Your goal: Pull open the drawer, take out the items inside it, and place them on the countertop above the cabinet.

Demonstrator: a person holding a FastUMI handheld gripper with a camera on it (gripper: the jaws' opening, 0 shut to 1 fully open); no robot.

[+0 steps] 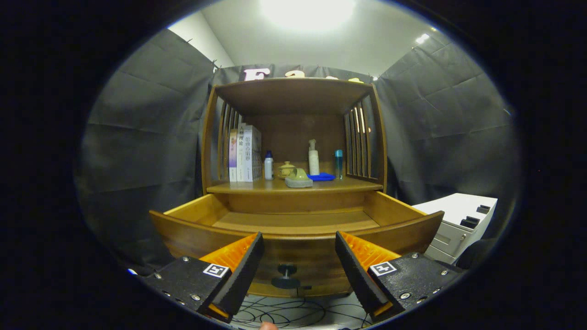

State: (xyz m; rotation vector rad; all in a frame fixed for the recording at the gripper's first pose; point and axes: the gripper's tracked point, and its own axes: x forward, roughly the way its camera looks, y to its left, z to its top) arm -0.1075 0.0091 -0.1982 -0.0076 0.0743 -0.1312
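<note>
A wooden cabinet stands ahead with its drawer (293,224) pulled far out toward me; the part of the drawer floor that I see is bare wood. The drawer's front panel carries a dark round knob (286,269), which sits just beyond and between my fingers. My gripper (299,250) is open, with nothing between its fingers, held in front of the drawer's front. On the countertop (353,184) above the drawer lie a pale green item (299,178) and a blue cloth (321,176).
Books (245,153), a small white bottle (268,166), a yellow lidded pot (286,169), a white pump bottle (313,158) and a blue tube (338,163) stand at the back of the countertop. A white cabinet (458,220) stands at the right. Cables (293,311) lie on the floor below.
</note>
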